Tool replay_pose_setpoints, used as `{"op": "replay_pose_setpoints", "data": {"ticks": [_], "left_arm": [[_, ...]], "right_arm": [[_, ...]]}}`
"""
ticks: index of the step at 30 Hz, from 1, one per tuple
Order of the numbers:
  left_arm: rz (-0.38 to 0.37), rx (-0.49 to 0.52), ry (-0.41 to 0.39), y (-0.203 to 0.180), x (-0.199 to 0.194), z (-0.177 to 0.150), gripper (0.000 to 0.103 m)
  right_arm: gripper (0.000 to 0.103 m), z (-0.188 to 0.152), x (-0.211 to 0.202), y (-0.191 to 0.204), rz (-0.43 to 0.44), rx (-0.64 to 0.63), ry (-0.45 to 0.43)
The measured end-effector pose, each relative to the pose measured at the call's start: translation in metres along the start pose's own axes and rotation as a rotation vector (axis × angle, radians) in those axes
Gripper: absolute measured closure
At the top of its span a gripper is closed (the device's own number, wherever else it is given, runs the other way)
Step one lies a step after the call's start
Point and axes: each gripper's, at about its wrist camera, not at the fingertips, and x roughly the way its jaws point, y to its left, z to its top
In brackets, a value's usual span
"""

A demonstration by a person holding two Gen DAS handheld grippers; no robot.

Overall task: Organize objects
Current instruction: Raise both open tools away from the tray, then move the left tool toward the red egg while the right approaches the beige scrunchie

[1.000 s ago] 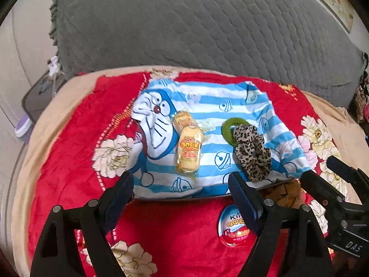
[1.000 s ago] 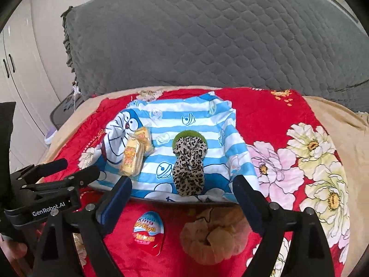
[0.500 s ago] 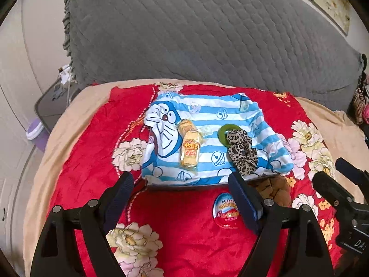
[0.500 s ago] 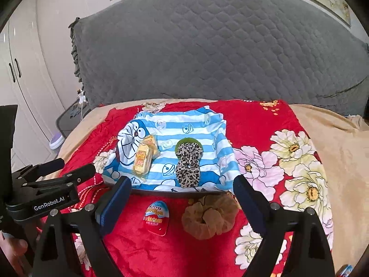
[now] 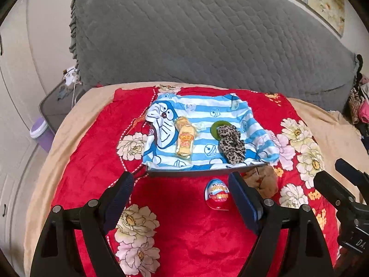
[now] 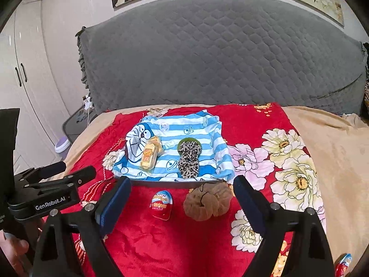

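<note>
Lining tray (image 6: 161, 183): striped cloth (image 6: 196, 129), snacks (image 6: 148, 155), scrunchie (image 6: 189, 161).

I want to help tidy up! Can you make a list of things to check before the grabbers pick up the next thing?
1. Left gripper open and empty: ok.
2. Right gripper open and empty: ok.
3. Red-and-white foil chocolate egg lying free on the red flowered blanket: ok.
4. Brown fluffy scrunchie off the blue-striped cartoon cloth: ok, but it touches the cloth's front edge.
5. Free room on the cloth beside the yellow snack packet and leopard-print scrunchie: ok.
</note>
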Motion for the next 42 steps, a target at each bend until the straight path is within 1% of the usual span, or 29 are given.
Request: {"op": "replay_pose_setpoints", "data": {"ticks": [7, 9, 13, 16, 20, 28, 31, 35, 42], "left_arm": [[0.015, 0.025, -0.008, -0.011, -0.014, -0.019, 0.018], [0.021, 0.032, -0.006, -0.013, -0.017, -0.024, 0.018], [0.052, 0.037, -0.009, -0.016, -0.022, -0.035, 0.018], [0.039, 0.016, 0.008, -0.016, -0.023, -0.039, 0.018], [0.037, -0.002, 0.005, -0.017, -0.031, -0.046, 0.018], [0.042, 0.023, -0.013, -0.025, -0.044, -0.059, 0.018], [0.009, 0.012, -0.011, -0.026, -0.044, -0.063, 0.018], [0.005, 0.022, -0.020, -0.028, -0.043, -0.069, 0.018], [-0.012, 0.025, -0.005, -0.031, -0.032, -0.080, 0.018]], "right_arm": [[0.011, -0.015, -0.011, -0.002, 0.010, 0.002, 0.000], [0.011, -0.019, -0.016, -0.002, 0.002, -0.005, -0.001], [0.011, -0.026, -0.025, -0.004, 0.005, 0.000, -0.010], [0.011, -0.029, -0.032, -0.005, 0.011, -0.004, -0.013], [0.010, -0.033, -0.045, -0.004, 0.011, -0.013, -0.024], [0.010, -0.039, -0.057, -0.003, 0.006, -0.017, -0.032], [0.010, -0.044, -0.057, -0.005, 0.003, -0.022, -0.022], [0.010, -0.050, -0.054, -0.009, -0.006, -0.015, -0.011], [0.010, -0.061, -0.042, -0.012, -0.007, -0.011, 0.017]]}}
